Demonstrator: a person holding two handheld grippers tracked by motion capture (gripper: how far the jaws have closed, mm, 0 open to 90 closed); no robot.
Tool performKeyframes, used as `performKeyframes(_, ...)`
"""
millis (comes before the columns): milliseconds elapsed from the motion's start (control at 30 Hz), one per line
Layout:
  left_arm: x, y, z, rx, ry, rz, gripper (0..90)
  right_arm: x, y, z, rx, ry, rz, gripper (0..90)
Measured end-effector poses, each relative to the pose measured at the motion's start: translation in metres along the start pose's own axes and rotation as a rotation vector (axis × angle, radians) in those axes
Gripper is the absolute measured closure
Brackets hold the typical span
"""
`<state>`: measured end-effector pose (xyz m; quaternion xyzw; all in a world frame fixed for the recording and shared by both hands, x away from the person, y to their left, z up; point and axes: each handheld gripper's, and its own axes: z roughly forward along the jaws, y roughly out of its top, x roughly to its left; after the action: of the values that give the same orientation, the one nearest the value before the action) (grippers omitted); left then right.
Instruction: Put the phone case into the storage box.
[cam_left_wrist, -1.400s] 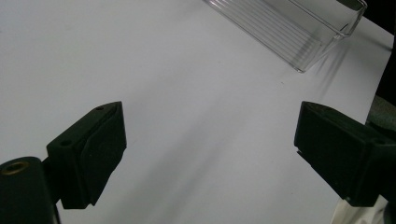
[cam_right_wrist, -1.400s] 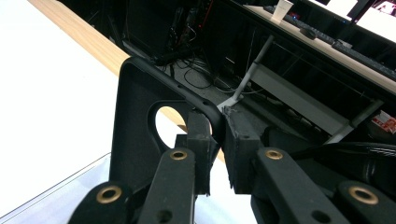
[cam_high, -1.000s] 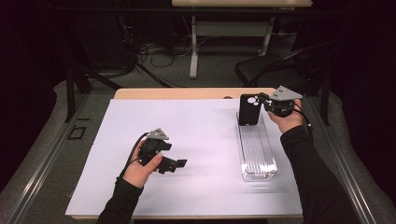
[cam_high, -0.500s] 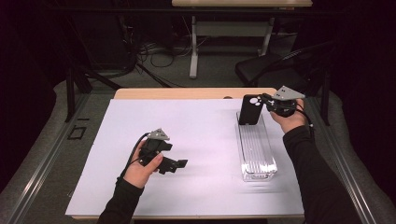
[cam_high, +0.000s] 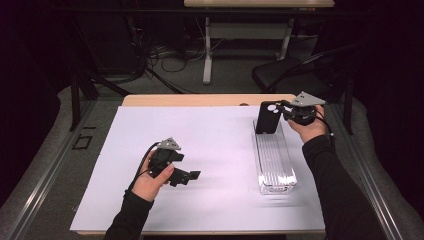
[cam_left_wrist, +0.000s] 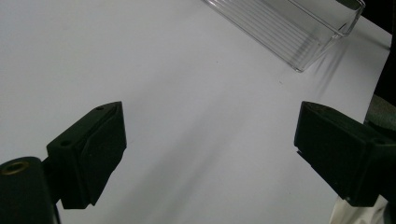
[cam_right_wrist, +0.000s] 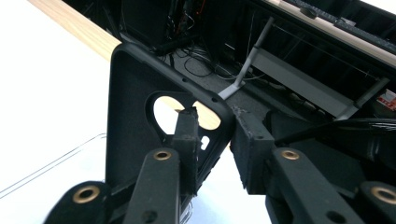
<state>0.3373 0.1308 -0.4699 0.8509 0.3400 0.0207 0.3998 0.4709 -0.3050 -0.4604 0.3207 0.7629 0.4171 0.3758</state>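
Observation:
A black phone case (cam_high: 267, 118) stands upright at the far end of a long clear plastic tray (cam_high: 274, 160) on the right of the table. My right gripper (cam_high: 282, 112) is at the case's top right corner. In the right gripper view that corner of the case (cam_right_wrist: 135, 107) sits between the jaws, which have just been opening; the right pad looks slightly off the edge. My left gripper (cam_high: 192, 176) is open with nothing in it, low over the white sheet at front left. In the left gripper view the tray's near end (cam_left_wrist: 285, 23) lies beyond the left gripper (cam_left_wrist: 210, 149).
A white sheet (cam_high: 215, 150) covers most of the table, with a wooden edge (cam_high: 200, 100) showing at the back. Behind the table are a dark chair (cam_high: 280, 75), desk legs and loose cables on the floor.

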Motion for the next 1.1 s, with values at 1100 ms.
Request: performKeyframes(1100, 0.004, 0.0, -0.007, -0.023, 0.01, -0.011, 9.6, 0.01, -0.005, -0.038, 0.104, 0.021, 0.128, 41.6)
